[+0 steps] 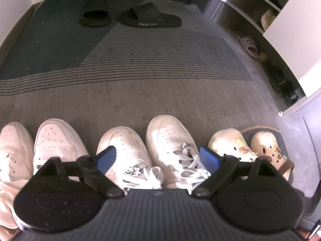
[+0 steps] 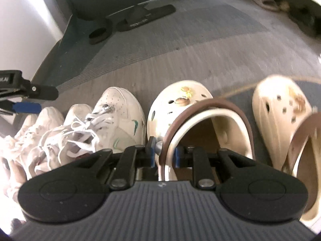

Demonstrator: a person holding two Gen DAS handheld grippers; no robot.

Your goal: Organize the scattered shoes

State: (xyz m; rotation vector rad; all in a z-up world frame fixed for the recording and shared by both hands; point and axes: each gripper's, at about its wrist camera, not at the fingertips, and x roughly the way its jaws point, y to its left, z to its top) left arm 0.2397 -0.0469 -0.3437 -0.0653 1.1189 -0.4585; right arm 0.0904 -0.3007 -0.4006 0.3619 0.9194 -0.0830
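Several white sneakers (image 1: 124, 140) stand side by side in a row, toes away from me, on the grey rug (image 1: 140, 60). My left gripper (image 1: 157, 156) hovers open above the two middle sneakers, nothing between its blue pads. Right of the row sit two cream clogs with charms (image 1: 226, 142). My right gripper (image 2: 165, 154) is shut on the left cream clog (image 2: 186, 104), pinching its side wall and brown heel strap (image 2: 200, 102). The other clog (image 2: 280, 108) lies just to the right. The left gripper (image 2: 38, 100) shows at the right wrist view's left edge.
Two black slides (image 1: 150, 18) lie apart at the rug's far end. An open white shoe cabinet (image 1: 260, 10) stands at the right, with a beige sandal (image 1: 247, 44) and dark shoes (image 1: 280, 80) on the floor below it. A white wall (image 2: 24, 30) runs along the left.
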